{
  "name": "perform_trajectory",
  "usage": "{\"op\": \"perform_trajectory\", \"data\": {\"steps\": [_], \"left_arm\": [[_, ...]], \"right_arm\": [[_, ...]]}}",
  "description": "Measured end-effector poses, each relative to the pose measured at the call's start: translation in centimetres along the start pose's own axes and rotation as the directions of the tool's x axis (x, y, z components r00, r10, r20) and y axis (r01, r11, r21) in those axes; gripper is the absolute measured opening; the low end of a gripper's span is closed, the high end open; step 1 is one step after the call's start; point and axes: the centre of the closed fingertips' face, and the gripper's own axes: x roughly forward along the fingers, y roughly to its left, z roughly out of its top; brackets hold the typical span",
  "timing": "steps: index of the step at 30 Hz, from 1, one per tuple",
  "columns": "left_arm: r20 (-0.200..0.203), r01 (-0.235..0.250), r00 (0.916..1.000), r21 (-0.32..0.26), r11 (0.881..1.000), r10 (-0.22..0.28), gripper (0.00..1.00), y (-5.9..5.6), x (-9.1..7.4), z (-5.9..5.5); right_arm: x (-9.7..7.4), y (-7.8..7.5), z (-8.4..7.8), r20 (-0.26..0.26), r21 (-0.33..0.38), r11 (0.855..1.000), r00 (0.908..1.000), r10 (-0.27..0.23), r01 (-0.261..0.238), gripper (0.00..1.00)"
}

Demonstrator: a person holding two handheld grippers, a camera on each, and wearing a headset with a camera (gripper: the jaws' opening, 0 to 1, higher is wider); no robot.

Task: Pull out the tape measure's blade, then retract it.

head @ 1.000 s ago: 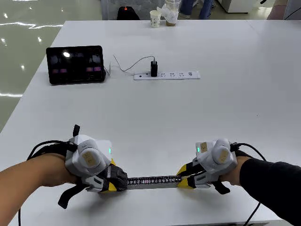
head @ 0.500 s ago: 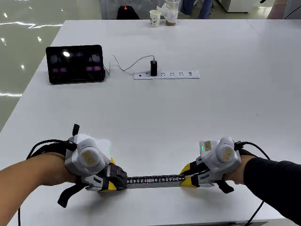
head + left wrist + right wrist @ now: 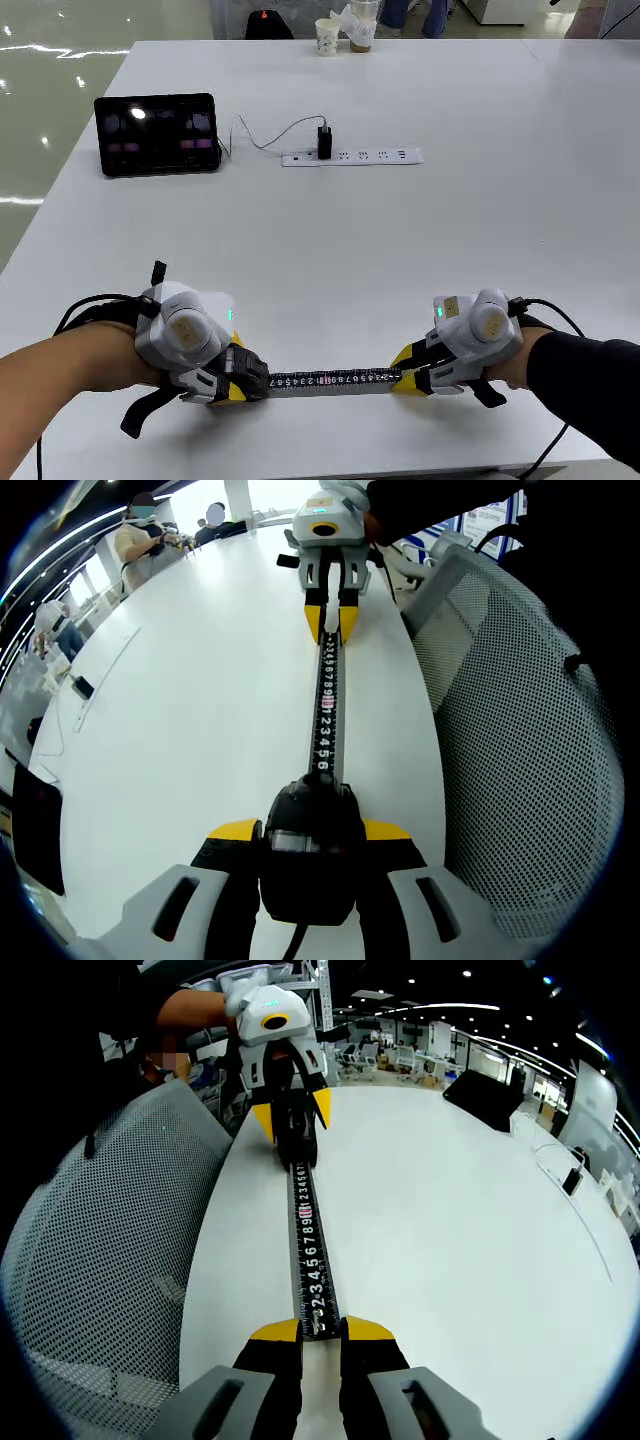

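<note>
Rightward along the near edge of the worktop [image 3: 330,250] the right tool [image 3: 407,372] has slid over the last second, so a longer run of the blade [image 3: 335,379] is drawn out. The left tool [image 3: 235,375] has kept its place.

At the left, a bare forearm [image 3: 60,365] comes in from the side, its hand wrapped round the left tool, which points to the right. That tool is clenched on the black tape measure case [image 3: 310,855], which sits between its yellow-tipped jaws close to the front edge of the worktop.

The blade leaves the case's mouth and runs straight to the right, low along the worktop with its numbered face up. Its long axis lies parallel to the near edge.

At the right, the right tool grasps the blade's free end, its jaws closed on the tip. It points left, facing the other tool, and the arm behind it wears a dark sleeve [image 3: 590,385].
</note>
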Motion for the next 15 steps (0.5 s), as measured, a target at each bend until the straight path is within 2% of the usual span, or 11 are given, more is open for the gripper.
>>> {"op": "perform_trajectory", "data": {"steps": [12,15], "left_arm": [[0.001,0.000,1.0000,0.001,1.000,0.000,0.31,0.02,0.02,0.01],[0.001,-0.001,1.0000,0.001,1.000,0.001,0.31,0.03,0.03,0.01]], "right_arm": [[-0.65,-0.07,-0.68,-0.006,0.004,1.000,1.0000,-0.006,0.006,0.10],[-0.73,-0.06,-0.83,-0.016,-0.013,1.000,0.9998,-0.007,0.007,0.10]]}}
